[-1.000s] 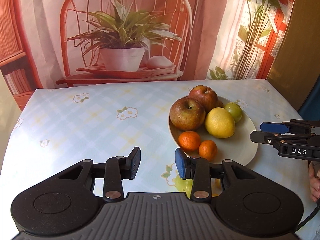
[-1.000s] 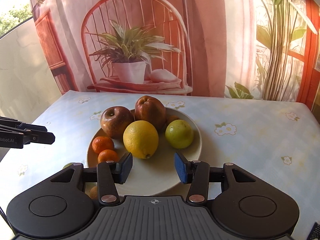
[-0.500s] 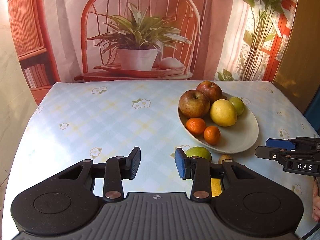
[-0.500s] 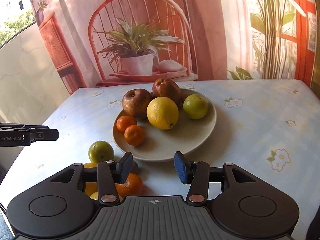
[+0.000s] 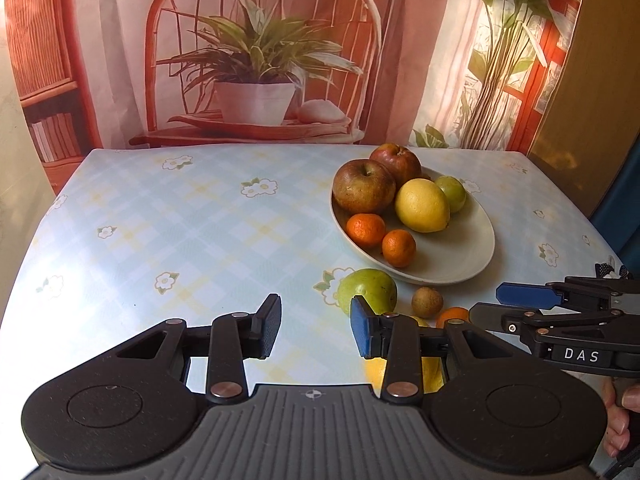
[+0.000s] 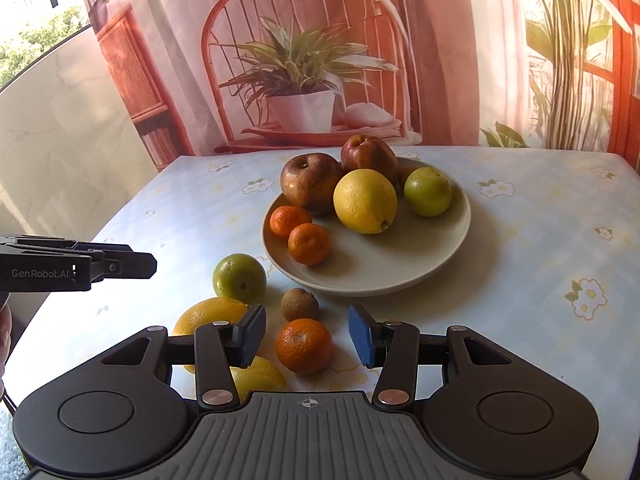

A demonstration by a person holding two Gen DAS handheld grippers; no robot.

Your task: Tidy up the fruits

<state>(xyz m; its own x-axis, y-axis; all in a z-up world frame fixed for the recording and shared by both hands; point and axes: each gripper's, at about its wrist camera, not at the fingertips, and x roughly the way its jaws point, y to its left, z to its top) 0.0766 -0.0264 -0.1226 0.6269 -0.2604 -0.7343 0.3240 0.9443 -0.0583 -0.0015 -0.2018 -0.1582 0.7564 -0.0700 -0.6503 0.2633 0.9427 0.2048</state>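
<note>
Surface point(image 6: 540, 216) first: I see a pale blue floral cloth spread over it, and on that a wide grey plate point(image 6: 400, 272) set toward the far right. On the plate I count two apples point(image 6: 310, 182), one big lemon point(image 6: 365, 200), a green lime point(image 6: 427, 191) and two mandarins point(image 6: 309, 243) touching each other at the near left rim. Off the plate, just in front of it, lie a green fruit point(image 6: 239, 274), two more lemons point(image 6: 210, 314), a loose mandarin point(image 6: 304, 345) and a small brown fruit point(image 6: 299, 304). My right gripper point(image 6: 307, 338) stands wide, empty, straddling the loose mandarin without touching. My left gripper point(image 5: 314, 330) is wide too, holding nothing, over bare cloth beside the green fruit.
</note>
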